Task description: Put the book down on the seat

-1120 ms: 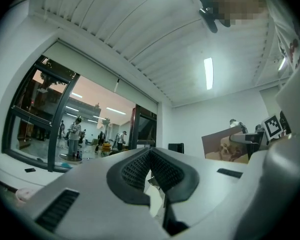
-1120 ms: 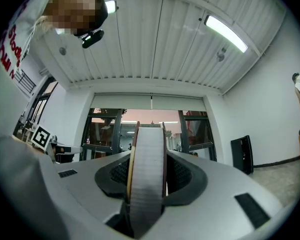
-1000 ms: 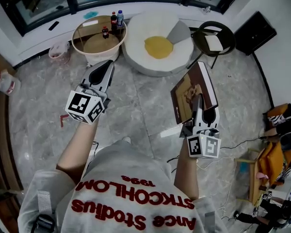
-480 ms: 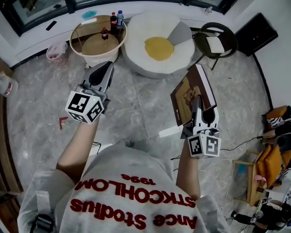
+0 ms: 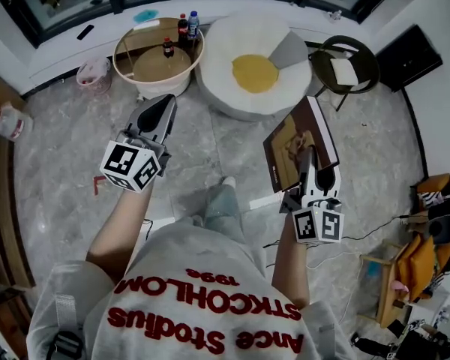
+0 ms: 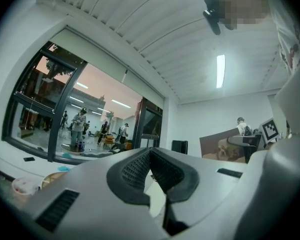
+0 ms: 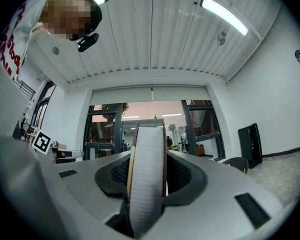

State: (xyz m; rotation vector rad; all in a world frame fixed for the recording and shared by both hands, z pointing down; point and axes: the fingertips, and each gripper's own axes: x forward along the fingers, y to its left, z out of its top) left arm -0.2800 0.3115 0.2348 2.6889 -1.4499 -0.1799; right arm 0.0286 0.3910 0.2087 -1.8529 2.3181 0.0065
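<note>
Head view shows the right gripper (image 5: pixel 313 167) with its jaws clamped on the book (image 5: pixel 289 145), held on edge above the floor, likely for carrying to the white round seat (image 5: pixel 217 51) at eleven o'clock, well apart, while the left gripper (image 5: pixel 159 115), jaws together and empty, hangs at nine o'clock.

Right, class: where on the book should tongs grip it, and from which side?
Grip across its thickness at an edge where the pages show, coming from the person's side, as the right tongs do now. The book is a thin flat slab standing on edge, so its two covers give the pads broad, flat faces.
</note>
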